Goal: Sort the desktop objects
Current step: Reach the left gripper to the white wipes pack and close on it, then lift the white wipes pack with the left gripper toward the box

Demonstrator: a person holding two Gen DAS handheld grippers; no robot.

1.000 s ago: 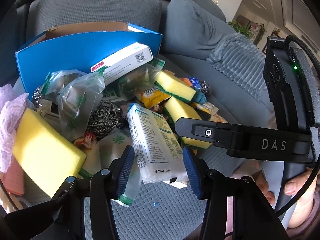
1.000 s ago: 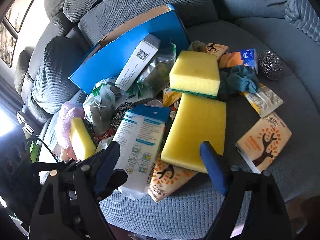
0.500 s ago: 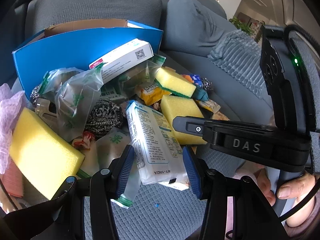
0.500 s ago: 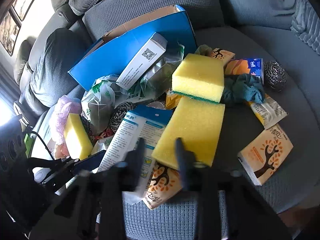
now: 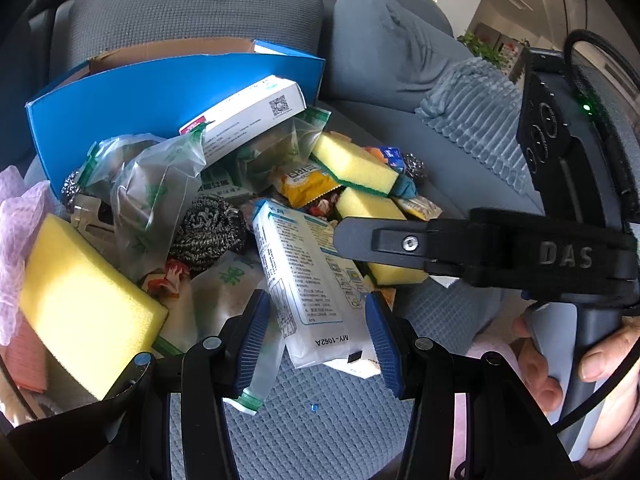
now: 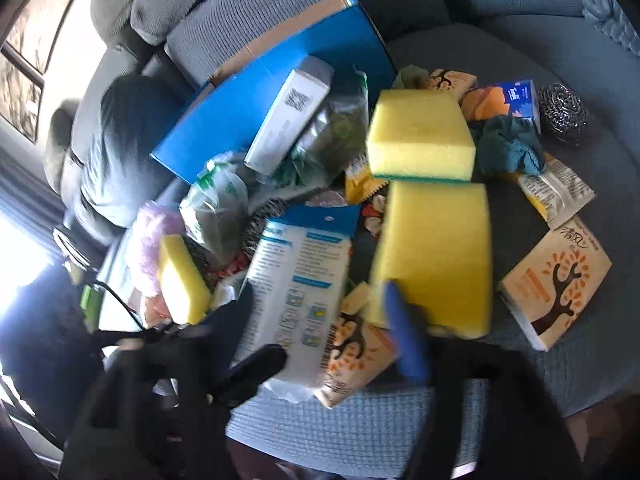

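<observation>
A heap of household items lies on a grey sofa seat [image 5: 320, 420]. My left gripper [image 5: 320, 340] is shut on the near end of a white printed packet [image 5: 308, 280], its blue pads at both edges. My right gripper [image 6: 320, 328] is blurred and its jaws are opening. They stand apart over the same white packet [image 6: 300, 276] and an orange tissue pack [image 6: 356, 352] without pressing on either. A big yellow sponge [image 6: 436, 252] lies just right of its blue finger [image 6: 404, 336]. From the side, the right gripper [image 5: 348, 236] reaches in over the heap.
A blue open box [image 5: 140, 100] stands behind the heap with a white carton [image 5: 248, 116] leaning on it. Around lie more yellow sponges [image 5: 80, 304], steel scourers [image 5: 208, 228], clear bags [image 5: 156, 192], a teal cloth [image 6: 508, 144] and another tissue pack [image 6: 556, 280]. A hand [image 5: 560, 360] holds the right handle.
The right gripper's jaws were wide, closed to a narrow gap, and now stand apart again, a little further over the heap. The left gripper and its packet have not moved.
</observation>
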